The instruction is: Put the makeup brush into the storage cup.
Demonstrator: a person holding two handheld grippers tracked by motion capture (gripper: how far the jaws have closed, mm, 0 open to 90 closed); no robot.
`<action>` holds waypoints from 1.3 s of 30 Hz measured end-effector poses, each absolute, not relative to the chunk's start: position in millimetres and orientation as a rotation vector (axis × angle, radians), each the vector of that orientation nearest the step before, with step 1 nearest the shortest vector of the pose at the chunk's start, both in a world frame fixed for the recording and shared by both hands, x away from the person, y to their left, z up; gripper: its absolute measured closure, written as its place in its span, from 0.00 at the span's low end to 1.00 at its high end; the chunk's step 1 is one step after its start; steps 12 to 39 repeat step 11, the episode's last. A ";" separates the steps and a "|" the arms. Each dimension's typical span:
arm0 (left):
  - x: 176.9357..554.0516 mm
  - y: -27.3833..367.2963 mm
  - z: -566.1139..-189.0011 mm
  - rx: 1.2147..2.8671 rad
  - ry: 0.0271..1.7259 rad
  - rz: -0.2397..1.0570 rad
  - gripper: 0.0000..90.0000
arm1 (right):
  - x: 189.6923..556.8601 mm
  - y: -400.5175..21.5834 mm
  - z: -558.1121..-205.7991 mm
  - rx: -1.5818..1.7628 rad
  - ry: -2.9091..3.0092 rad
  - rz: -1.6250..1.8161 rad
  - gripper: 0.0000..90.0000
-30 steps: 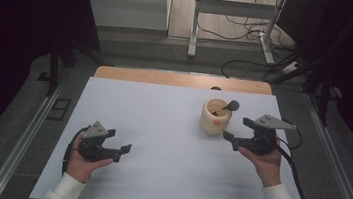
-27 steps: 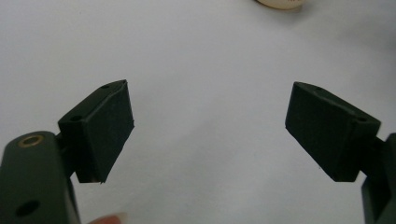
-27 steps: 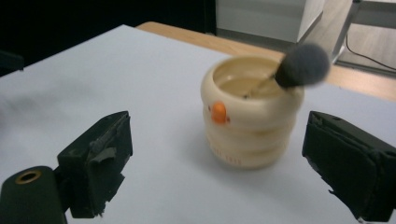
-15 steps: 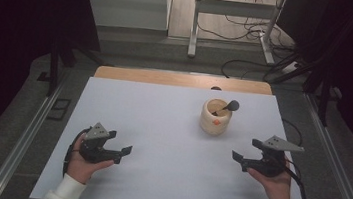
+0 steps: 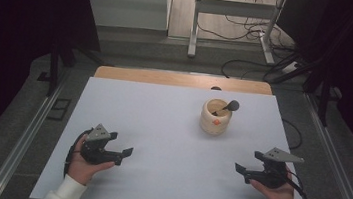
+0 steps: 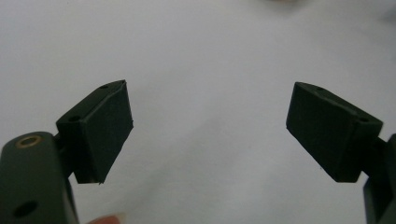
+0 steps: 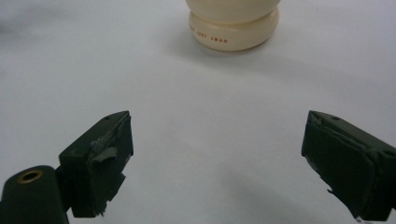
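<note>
The cream ceramic mortar (image 5: 215, 117) stands upright on the white counter (image 5: 161, 128), toward the far right of its surface; a dark-headed pestle (image 5: 227, 107) leans inside it, its head sticking out over the rim toward the right; in the right gripper view the mortar's rounded foot (image 7: 232, 32) sits at the top edge, with small red lettering along its base, well ahead of the jaws

The left gripper (image 5: 123, 154) is held in the person's left hand (image 5: 84, 165) near the front left of the counter, well apart from the mortar; its jaws stand wide open with nothing between them, and in the left gripper view (image 6: 208, 130) there is only bare white surface in the gap

The right gripper (image 5: 241, 170) is held in the person's right hand (image 5: 277, 191) near the front right edge of the counter, its jaws pointing inward toward the middle; they too are spread wide and hold nothing, as the right gripper view (image 7: 217, 158) shows; the pad on its left jaw looks frayed and torn; the mortar lies farther back on the counter, between the two grippers but nearer the right one
</note>
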State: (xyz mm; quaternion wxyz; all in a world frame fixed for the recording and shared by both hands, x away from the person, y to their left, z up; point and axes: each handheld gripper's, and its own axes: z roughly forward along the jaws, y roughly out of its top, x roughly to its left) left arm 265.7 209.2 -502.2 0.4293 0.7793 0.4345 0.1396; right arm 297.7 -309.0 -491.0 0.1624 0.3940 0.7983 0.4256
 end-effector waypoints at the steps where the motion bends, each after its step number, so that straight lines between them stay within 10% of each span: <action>1: 265.6 209.4 -502.2 1.943 1.085 0.350 0.17 | 297.5 -309.0 -491.5 1.124 2.278 1.212 0.11; 39: 265.1 213.2 -500.4 1.935 1.091 0.359 0.17 | 297.6 -309.8 -491.7 1.133 2.267 1.213 0.10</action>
